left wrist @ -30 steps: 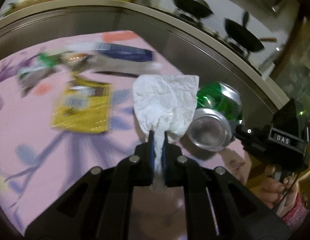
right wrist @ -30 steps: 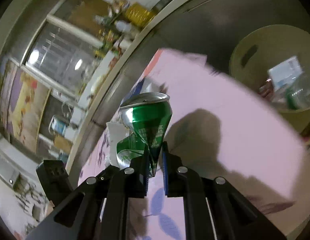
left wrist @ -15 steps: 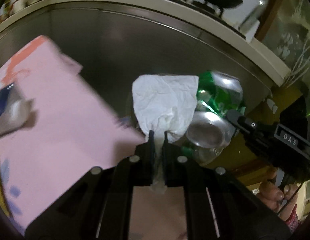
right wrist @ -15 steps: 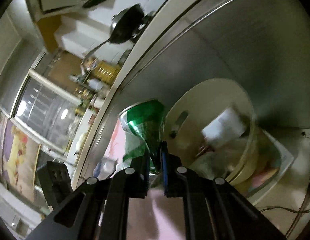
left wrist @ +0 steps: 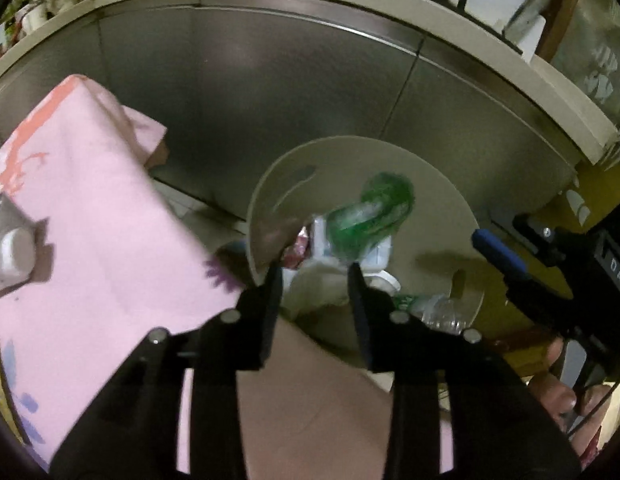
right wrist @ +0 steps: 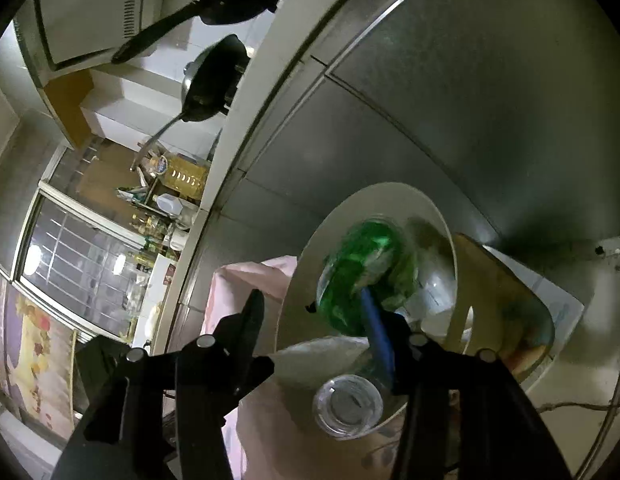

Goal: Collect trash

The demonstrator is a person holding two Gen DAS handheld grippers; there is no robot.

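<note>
Both grippers over the round beige trash bin (left wrist: 450,200) beside the pink-clothed desk (left wrist: 90,220). Left gripper (left wrist: 314,280) just opened, fingers now spread, no longer pinching the white tissue (left wrist: 314,288), which lies blurred in the bin below. Right gripper (right wrist: 314,320) likewise just opened, fingers spread wide; crushed green can (right wrist: 362,272) released, blurred, inside the bin mouth, no longer clamped. Clear plastic bottle (right wrist: 348,406) near the bin's near rim.
</note>
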